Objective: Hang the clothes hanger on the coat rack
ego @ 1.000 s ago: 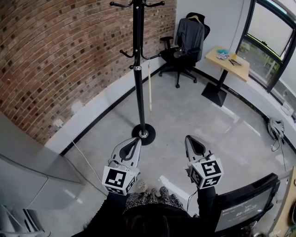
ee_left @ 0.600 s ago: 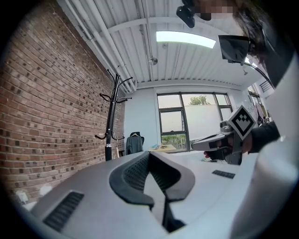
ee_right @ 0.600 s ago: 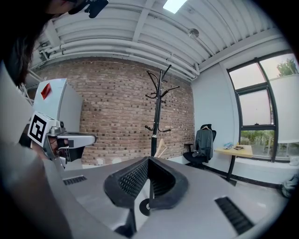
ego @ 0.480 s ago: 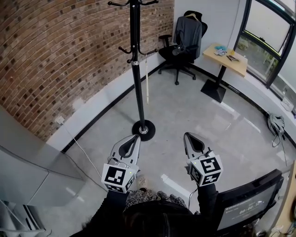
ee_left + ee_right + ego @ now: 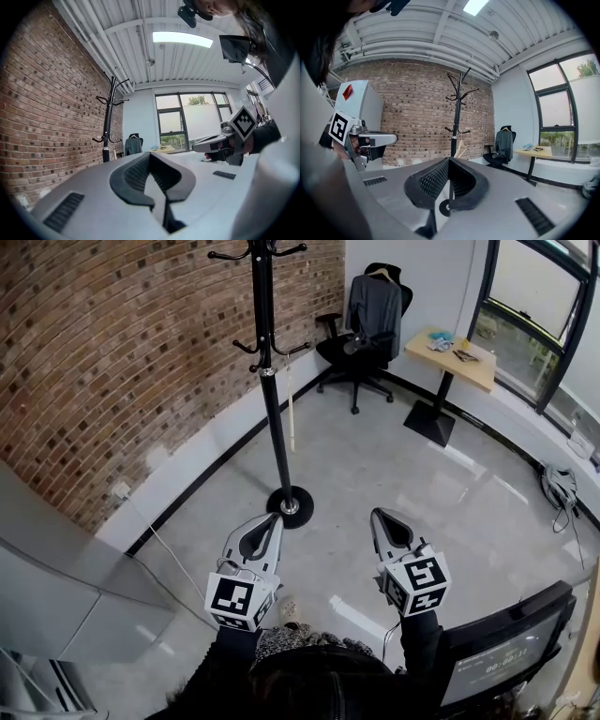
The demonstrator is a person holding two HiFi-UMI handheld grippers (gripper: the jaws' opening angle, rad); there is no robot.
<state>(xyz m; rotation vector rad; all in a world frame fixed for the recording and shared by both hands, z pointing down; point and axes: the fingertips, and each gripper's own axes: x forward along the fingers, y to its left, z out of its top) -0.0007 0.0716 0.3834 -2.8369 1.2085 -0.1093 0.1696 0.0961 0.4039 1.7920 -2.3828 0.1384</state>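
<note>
A black coat rack [image 5: 267, 381] stands on a round base [image 5: 289, 505] by the brick wall, also seen as the coat rack [image 5: 457, 110] and the coat rack [image 5: 108, 126]. A pale wooden clothes hanger [image 5: 291, 409] hangs edge-on beside the pole below the lower hooks; the hanger [image 5: 461, 148] shows its triangle shape. My left gripper [image 5: 272, 519] and right gripper [image 5: 380, 516] hover side by side over the floor, short of the base. Both are shut with nothing between the jaws: left gripper [image 5: 150, 157], right gripper [image 5: 449, 161].
An office chair [image 5: 361, 348] draped with a dark jacket stands at the back, a small wooden table [image 5: 452, 357] to its right. A grey cabinet [image 5: 56, 559] is at the left, a monitor [image 5: 497, 652] at the bottom right, a bag [image 5: 560, 488] by the window.
In the head view the rack, chair and table have drifted slightly left and the rack's top shows more. Both grippers stay shut and empty, side by side.
</note>
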